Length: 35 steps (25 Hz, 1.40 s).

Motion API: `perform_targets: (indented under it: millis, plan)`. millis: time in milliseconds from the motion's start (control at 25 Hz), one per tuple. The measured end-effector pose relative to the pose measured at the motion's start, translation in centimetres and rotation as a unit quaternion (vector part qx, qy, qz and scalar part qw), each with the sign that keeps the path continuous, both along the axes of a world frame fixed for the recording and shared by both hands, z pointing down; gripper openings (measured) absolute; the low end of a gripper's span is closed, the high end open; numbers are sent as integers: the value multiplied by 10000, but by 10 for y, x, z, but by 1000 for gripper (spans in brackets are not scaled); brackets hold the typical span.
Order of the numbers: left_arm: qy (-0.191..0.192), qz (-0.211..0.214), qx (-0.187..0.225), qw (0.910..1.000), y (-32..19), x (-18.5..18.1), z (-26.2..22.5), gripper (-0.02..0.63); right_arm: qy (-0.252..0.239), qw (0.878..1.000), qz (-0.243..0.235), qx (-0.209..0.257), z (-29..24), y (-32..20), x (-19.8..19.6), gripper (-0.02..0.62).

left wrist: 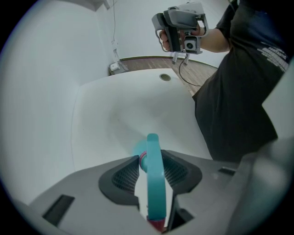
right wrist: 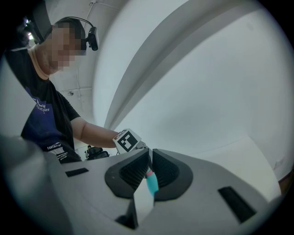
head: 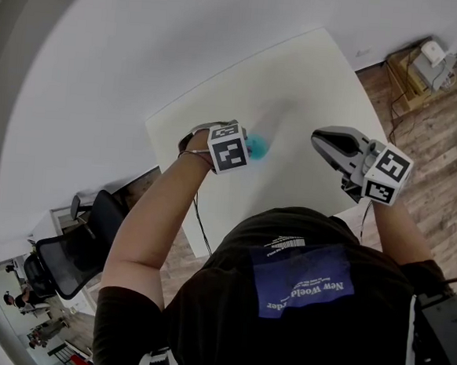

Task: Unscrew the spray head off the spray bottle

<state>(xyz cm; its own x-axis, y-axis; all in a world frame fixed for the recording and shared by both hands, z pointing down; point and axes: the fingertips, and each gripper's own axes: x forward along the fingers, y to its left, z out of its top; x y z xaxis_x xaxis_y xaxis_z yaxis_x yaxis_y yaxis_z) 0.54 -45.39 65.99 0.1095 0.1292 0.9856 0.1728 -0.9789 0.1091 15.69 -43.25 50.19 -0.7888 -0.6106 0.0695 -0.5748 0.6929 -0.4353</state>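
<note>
A teal spray head (left wrist: 155,183) with a pink collar stands between the jaws of my left gripper (left wrist: 151,158), which points straight down over the white table (head: 299,81). The pads press on it from both sides. In the head view the teal part (head: 256,147) shows just right of the left gripper (head: 235,148). The bottle under it is mostly hidden; a teal piece (right wrist: 151,183) with a pink ring shows below the left gripper's marker cube (right wrist: 127,141). My right gripper (head: 318,139) is held level in the air to the right, shut and empty, aimed at the bottle.
The table (left wrist: 128,105) has a round cable hole (left wrist: 165,77) near its far edge. Wooden floor and cardboard boxes (head: 418,71) lie past the right corner. A black office chair (head: 73,260) stands at the lower left. The person's torso is close against the near table edge.
</note>
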Motion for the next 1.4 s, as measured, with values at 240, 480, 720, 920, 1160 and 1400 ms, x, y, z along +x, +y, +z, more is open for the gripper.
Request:
perform_targets:
  millis: [240,480,720,920,1160,1400]
  plan:
    - [743,-446,92,9962,2,2,-9,140,90,9999,-33,80,-9,0,-2,-2]
    - [2316,-1492,-86,9613,4,6,-64,140,173,9996,-102,176,-21,3,-10,-2]
    - [4259,-2181,-369,8773,18,6,-150,140,203,9989,-315,294,-39,5,-20,-2]
    - [5370,-2563,-564,8017,26,-13,-212,140,-35,9951,-877,459,-74,7,-36,94]
    - [6151,-2781,-964,7315,45,-33,-259,140,-180,9805,-1836,672,-110,20,-64,317]
    - [6568,-2714,-1222,6928,71,-49,-287,140,203,9633,-2505,944,-133,37,-103,405]
